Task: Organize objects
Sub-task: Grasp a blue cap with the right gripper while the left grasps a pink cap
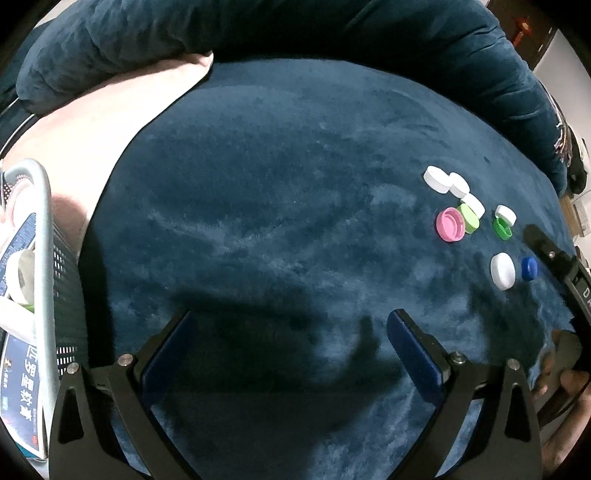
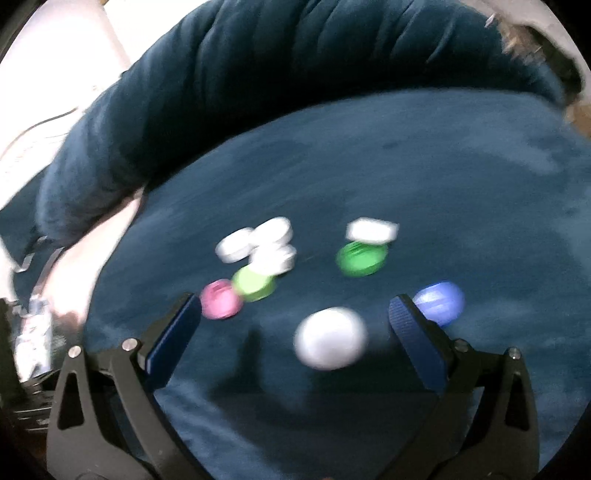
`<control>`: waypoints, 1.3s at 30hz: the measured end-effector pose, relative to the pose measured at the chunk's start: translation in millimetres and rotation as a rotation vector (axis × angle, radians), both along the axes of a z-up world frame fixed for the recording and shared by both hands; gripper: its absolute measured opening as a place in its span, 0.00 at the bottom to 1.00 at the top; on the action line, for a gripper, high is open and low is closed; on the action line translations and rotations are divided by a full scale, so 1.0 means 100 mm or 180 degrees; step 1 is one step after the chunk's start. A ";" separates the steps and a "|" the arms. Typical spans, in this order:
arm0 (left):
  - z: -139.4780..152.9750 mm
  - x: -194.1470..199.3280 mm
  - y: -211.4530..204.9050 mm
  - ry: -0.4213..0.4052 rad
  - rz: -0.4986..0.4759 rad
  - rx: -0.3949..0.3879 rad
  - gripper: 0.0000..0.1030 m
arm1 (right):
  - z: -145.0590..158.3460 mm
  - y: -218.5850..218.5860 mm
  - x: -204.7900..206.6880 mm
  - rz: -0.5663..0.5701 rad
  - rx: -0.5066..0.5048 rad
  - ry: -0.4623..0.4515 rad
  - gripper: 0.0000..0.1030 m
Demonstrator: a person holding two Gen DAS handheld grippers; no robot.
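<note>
Several bottle caps lie loose on a dark blue plush cushion. In the left wrist view they sit at the right: a pink cap, a light green cap, white caps, a green cap, a large white cap and a blue cap. My left gripper is open over bare cushion, well left of the caps. In the blurred right wrist view my right gripper is open, with the large white cap between its fingers and the blue cap just past the right finger.
A pale basket holding white items and a printed blue card stands at the far left. A puffy blue cushion roll rims the back. The right gripper's black body and a hand show at the right edge.
</note>
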State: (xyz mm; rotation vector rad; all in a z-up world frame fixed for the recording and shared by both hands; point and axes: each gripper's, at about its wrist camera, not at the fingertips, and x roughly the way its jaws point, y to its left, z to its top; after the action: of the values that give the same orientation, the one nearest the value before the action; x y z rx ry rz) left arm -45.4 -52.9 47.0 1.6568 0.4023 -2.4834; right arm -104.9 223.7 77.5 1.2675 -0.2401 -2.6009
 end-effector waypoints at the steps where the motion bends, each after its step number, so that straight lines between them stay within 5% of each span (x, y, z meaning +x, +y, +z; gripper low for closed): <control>1: 0.00 0.00 0.01 -0.0001 0.0002 0.0009 1.00 | 0.03 0.05 0.01 -0.0105 0.0140 0.0068 0.99; 7: -0.04 -0.04 0.08 -0.0017 -0.0037 0.0077 1.00 | -0.14 0.34 -0.08 -0.0468 0.0451 -0.0148 0.93; 13: -0.08 -0.09 0.12 -0.0049 -0.0021 0.0074 1.00 | -0.26 0.44 -0.15 -0.0486 0.0481 -0.0332 0.30; 23: 0.07 -0.27 0.53 0.0395 -0.0343 0.0256 0.99 | -0.09 0.58 0.09 -0.0461 -0.0166 -0.0360 0.30; 28: 0.01 -0.61 0.89 0.0517 -0.0567 0.0187 0.96 | -0.03 0.58 0.13 -0.0401 -0.0216 -0.0370 0.30; 32: -0.07 -0.84 1.06 0.0524 -0.0722 0.0087 0.83 | -0.06 0.60 0.11 -0.0416 -0.0256 -0.0403 0.30; 34: -0.10 -0.91 1.14 0.0534 -0.0854 0.0063 0.62 | -0.04 0.59 0.13 -0.0406 -0.0261 -0.0392 0.30; 35: -0.12 -0.93 1.17 0.0519 -0.0905 0.0044 0.28 | -0.04 0.60 0.13 -0.0401 -0.0261 -0.0384 0.30; 39: -0.09 -0.84 1.13 0.0547 -0.0897 0.0077 0.30 | -0.04 0.60 0.13 -0.0392 -0.0290 -0.0384 0.30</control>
State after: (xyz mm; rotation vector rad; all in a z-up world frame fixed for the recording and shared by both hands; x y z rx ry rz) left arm -129.2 60.6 37.9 1.6134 0.2302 -2.8477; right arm -91.9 283.9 73.9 1.4206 -0.4668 -2.5829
